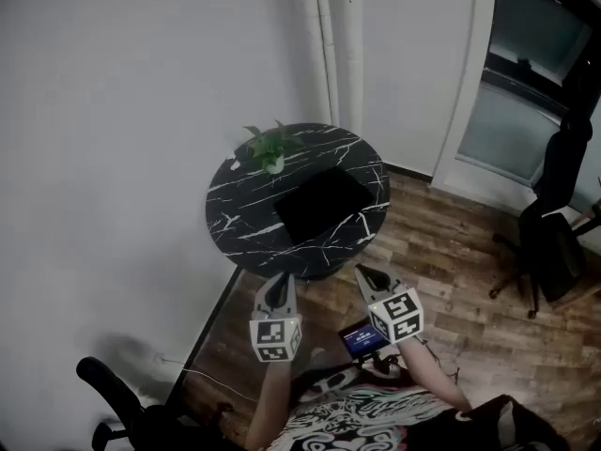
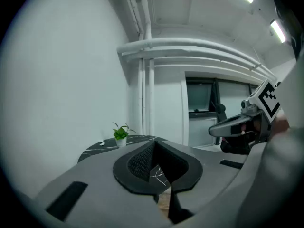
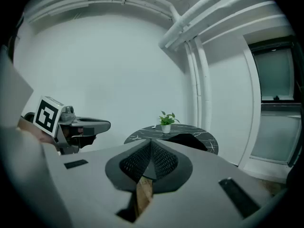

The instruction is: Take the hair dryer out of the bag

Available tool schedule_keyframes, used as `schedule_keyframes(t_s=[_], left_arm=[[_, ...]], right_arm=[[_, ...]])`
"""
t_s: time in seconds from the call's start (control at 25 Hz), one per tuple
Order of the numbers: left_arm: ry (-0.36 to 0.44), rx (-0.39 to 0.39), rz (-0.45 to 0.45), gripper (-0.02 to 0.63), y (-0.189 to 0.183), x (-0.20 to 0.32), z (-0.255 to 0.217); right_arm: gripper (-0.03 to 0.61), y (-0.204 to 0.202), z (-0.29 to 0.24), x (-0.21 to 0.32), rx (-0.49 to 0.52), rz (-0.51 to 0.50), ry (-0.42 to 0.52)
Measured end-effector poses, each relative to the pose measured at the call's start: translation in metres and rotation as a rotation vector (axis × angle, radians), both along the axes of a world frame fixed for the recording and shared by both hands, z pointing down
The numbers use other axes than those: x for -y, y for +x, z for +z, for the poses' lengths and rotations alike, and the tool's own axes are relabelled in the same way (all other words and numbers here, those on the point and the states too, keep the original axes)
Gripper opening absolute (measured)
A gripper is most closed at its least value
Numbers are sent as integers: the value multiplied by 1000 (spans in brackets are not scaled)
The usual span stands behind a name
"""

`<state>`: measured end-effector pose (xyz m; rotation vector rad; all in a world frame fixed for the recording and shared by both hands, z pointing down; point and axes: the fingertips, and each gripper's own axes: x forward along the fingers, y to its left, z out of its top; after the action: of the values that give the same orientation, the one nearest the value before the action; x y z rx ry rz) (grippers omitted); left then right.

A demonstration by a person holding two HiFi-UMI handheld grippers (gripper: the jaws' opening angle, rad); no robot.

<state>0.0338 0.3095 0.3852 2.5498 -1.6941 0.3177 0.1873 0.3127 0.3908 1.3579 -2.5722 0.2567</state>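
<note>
A: White walls, wood-plank floor, pale pipes running up the corner. Window off to the right. What stands in the middle?

B: Round black table with white veining, set close to the wall. Small green plant in a white pot near its far edge.

A: And the bag?

B: Black bag, lying flat on the table top, on the right half. It sits just in front of the plant, apart from it. Both grippers are well clear of it.

A: Hair dryer?

B: Doesn't show in any view. The bag is too dark to tell what it holds.

A: Left gripper?

B: Left gripper held short of the table's near edge, pointing toward it. Jaws clenched together, nothing between the pads. Only a sliver of table and floor shows past them.

A: Right one?

B: Right gripper sits beside the left, also short of the table, tips aimed at the bag's side. Jaws pressed together, empty.

A: Anything else around?

B: Dark office chair by the window, well away from the table. Another chair at the lower left, near the wall. Small lit screen at the person's front, just under the right gripper.
</note>
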Motion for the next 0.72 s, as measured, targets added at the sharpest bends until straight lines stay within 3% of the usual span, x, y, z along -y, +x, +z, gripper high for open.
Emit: schedule_keyframes(t_s=[0.44, 0.72], left_arm=[[-5, -5, -18, 25, -4, -4, 5], [3, -6, -45, 25, -8, -2, 3]], right_arm=[[18, 8, 11, 0, -19, 0, -15], [18, 15, 12, -2, 24, 15, -3]])
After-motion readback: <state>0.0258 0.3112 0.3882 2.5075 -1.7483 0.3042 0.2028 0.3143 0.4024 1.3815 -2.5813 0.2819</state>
